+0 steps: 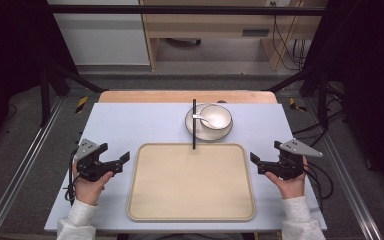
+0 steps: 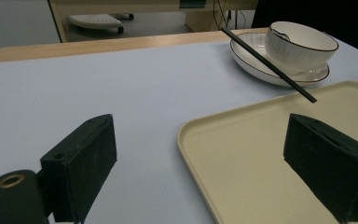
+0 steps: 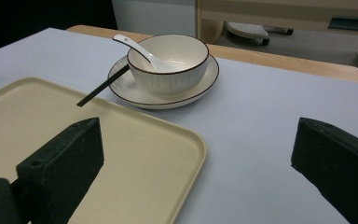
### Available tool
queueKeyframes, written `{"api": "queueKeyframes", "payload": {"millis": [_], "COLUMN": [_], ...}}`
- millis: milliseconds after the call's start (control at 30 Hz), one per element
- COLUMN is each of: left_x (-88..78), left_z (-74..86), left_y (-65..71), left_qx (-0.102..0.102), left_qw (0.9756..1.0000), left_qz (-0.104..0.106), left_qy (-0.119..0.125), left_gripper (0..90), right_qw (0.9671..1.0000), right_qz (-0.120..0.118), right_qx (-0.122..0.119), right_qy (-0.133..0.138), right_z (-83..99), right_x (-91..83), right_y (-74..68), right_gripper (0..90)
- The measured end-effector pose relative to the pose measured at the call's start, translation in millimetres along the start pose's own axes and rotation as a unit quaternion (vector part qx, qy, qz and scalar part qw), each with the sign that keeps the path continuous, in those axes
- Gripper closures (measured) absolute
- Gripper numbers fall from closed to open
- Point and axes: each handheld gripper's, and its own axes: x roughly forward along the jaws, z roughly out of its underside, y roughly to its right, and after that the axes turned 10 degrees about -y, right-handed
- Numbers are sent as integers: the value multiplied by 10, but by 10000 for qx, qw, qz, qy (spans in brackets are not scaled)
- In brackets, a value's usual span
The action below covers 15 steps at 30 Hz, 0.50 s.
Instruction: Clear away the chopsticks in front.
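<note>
Both jaws are held wide open, nothing gripped: left gripper (image 1: 114,165) at the left edge of the beige rectangular plastic tray (image 1: 145,200), right gripper (image 1: 263,164) at its right edge.

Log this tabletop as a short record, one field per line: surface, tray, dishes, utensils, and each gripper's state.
surface: pale blue table
tray: beige tray, nothing on it, at the near middle of the table
dishes: white bowl standing on a plate, just beyond the tray
utensils: white spoon resting in the bowl; black chopsticks lying across the plate's rim, tips reaching over the tray's far edge
left gripper: open, holding nothing, left of the tray
right gripper: open, holding nothing, right of the tray
</note>
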Motion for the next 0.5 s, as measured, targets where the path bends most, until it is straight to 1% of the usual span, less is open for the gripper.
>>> {"api": "queueKeyframes", "payload": {"millis": [67,267,333,500], "left_x": [-2,13,37,78], "left_z": [-18,-74,-130,-230], "left_y": [23,79,105,160], "left_qx": [13,57,97,209], "left_qw": [10000,10000,9999,9997], "left_qz": [0,17,66,62], "left_qy": [33,60,108,131], "left_gripper": [95,100,100,99], "right_qw": [10000,10000,10000,9999], "right_qz": [18,46,63,86], "right_qx": [42,23,35,43], "right_qy": [-3,-16,-34,-39], "right_z": [4,12,15,17], "right_x": [-3,-2,3,7], "right_y": [8,12,6,-1], "right_gripper": [27,27,27,26]}}
